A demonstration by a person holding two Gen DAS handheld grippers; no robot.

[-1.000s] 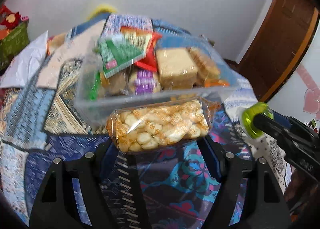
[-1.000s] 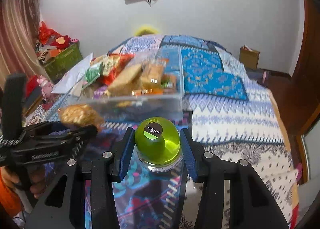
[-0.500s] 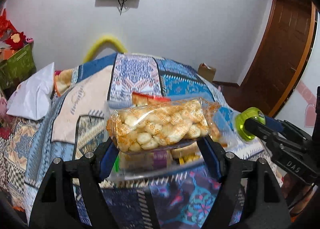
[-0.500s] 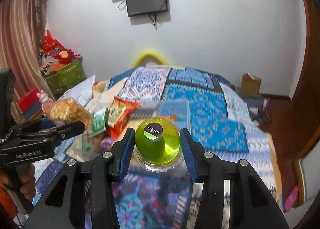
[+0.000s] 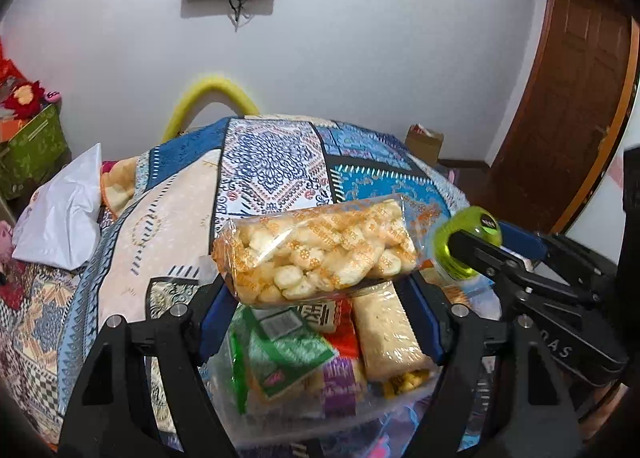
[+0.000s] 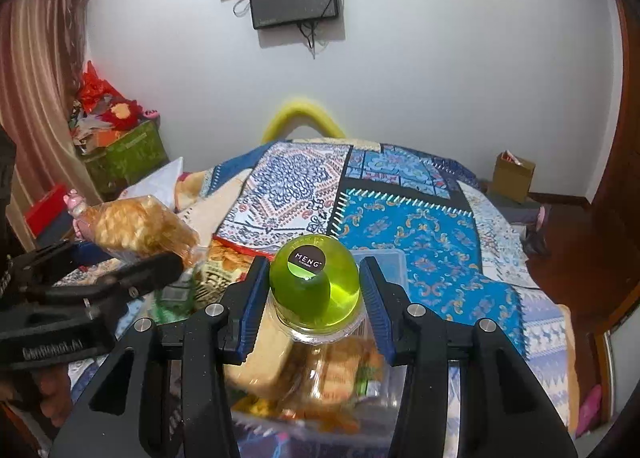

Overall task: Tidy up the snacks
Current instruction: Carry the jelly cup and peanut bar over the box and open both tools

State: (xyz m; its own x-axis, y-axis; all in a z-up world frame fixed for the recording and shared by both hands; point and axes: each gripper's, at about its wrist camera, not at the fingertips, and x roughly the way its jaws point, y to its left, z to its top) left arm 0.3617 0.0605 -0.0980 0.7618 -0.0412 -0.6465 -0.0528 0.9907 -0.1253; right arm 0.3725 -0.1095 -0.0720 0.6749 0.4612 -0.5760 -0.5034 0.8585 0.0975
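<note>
My left gripper is shut on a clear bag of small pale crackers, held above a clear plastic snack box. The box holds a green packet, a red packet and wrapped biscuits. My right gripper is shut on a green dome-topped jelly cup, also above the box. The cup shows at the right of the left wrist view. The cracker bag shows at the left of the right wrist view.
The box sits on a bed with a blue patterned quilt. A white pillow lies at the left. A green crate stands by the wall, a cardboard box at the far right, a brown door beyond.
Both grippers have risen and moved forward with their loads. The snack box was ahead of them; it now lies below and between the fingers.
</note>
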